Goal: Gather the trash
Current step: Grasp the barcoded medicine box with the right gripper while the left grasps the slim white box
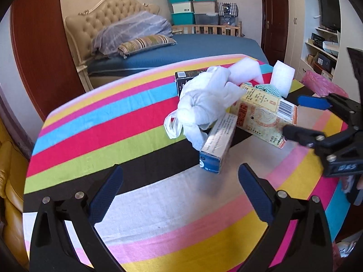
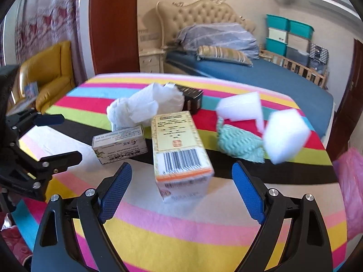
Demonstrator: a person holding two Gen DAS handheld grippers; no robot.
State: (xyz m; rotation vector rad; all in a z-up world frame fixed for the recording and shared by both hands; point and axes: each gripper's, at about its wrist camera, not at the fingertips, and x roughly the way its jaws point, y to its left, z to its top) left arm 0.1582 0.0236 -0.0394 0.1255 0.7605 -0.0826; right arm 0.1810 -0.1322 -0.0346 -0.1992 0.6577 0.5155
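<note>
1. On the desk covered with a cloth of bright coloured stripes, the trash lies in one loose cluster toward the far side.
2. Cardboard boxes number three: one tall yellow carton with a barcode and orange band, nearest the right gripper; one small grey-white box with a blue end, lying left of the carton; one black box at the far edge of the heap.
3. White foam blocks number two, at the right of the cluster; in the right wrist view both are blurred.
4. One crumpled white plastic bag rests across the black box and touches the grey-white box.
5. One teal knitted cloth sits between the yellow carton and the foam blocks.
6. One pink plastic bag lies at the desk's right edge, apart from the heap.
7. Left gripper: its two blue-padded fingers are spread wide and released, holding nothing, with the grey-white box just beyond them.
8. Right gripper: its two fingers are also spread and released, the yellow carton standing between and just beyond the pads, not touched.
</note>
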